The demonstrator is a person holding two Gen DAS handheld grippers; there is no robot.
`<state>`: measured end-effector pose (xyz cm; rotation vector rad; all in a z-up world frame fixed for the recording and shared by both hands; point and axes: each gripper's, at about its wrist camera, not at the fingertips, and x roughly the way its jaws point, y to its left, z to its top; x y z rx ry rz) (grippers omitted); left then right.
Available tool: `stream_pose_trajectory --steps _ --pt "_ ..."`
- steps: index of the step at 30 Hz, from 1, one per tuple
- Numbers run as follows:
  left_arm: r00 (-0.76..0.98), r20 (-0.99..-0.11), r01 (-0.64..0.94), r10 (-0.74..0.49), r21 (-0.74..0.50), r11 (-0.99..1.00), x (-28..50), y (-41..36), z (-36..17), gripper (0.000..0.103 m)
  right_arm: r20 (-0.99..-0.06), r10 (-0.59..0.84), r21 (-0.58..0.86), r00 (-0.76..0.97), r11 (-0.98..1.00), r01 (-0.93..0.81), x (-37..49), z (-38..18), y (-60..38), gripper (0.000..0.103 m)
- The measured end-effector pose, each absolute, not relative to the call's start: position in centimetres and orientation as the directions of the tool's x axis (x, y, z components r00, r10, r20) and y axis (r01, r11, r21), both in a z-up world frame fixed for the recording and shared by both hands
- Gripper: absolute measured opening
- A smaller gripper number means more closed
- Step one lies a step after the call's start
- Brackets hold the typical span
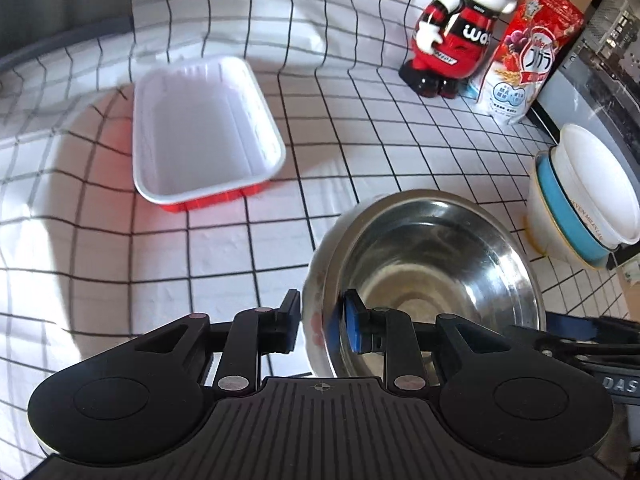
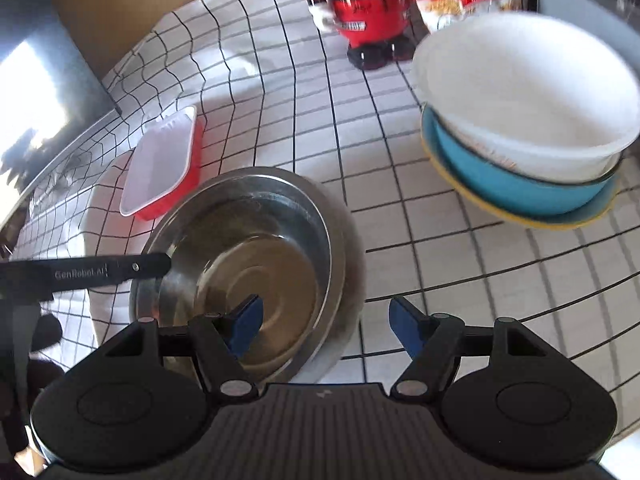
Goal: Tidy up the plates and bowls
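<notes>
A steel bowl [image 1: 432, 264] [image 2: 256, 264] sits nested in a wider bowl on the checked tablecloth [image 1: 320, 128]. My left gripper [image 1: 320, 320] straddles its near-left rim, one finger outside the wall and the blue pad inside. The pads look just off the wall, so I read it as open. In the right wrist view one of its fingers [image 2: 120, 270] reaches over that rim. My right gripper [image 2: 326, 324] stands open across the bowl's right rim, touching nothing. A white bowl [image 2: 520, 92] [image 1: 596, 184] is stacked in a blue bowl [image 2: 512, 188] on a yellow plate.
A red tray with a white inside [image 1: 204, 128] [image 2: 160, 164] lies on the cloth to the left. A red and white robot toy [image 1: 452, 36] [image 2: 364, 4] and a cereal bag [image 1: 524, 52] stand at the back. A dark appliance [image 1: 600, 60] borders the right.
</notes>
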<state>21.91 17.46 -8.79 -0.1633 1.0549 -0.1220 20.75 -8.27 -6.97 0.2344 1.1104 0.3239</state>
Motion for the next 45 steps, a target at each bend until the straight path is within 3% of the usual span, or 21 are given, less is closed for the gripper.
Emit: stream_pose_trajectory --steps 5,10,15,28,40,45 --pt "0.449 -0.869 0.012 -0.206 -0.225 0.974 22.9 17.5 -10.3 0.029 -0.849 0.401 0.383 0.345 0.916 -0.123 22.1 -8.8 -7.6 0.068" --pt "0.409 -0.880 0.004 -0.242 -0.264 0.965 23.9 17.8 -11.5 0.030 -0.865 0.401 0.369 0.302 0.916 -0.160 22.4 -9.8 -6.3 0.055" --pt "0.390 -0.897 0.022 -0.208 -0.217 0.976 25.1 16.9 -11.3 0.034 -0.876 0.381 0.339 0.297 0.923 -0.183 22.4 -9.6 -6.3 0.047" --pt "0.427 -0.880 0.057 -0.209 -0.204 0.977 30.8 14.8 -10.9 0.033 -0.871 0.374 0.347 0.319 0.927 -0.139 25.9 -10.0 -7.8 0.047" --pt "0.436 -0.871 0.043 -0.225 -0.230 0.972 29.7 15.3 -10.8 0.032 -0.874 0.381 0.341 0.302 0.923 -0.178 25.4 -10.3 -7.4 0.048" --pt "0.482 -0.844 0.028 -0.235 -0.253 0.967 27.9 16.4 -9.0 0.026 -0.875 0.352 0.303 0.332 0.934 -0.190 24.8 -8.8 -7.8 0.048"
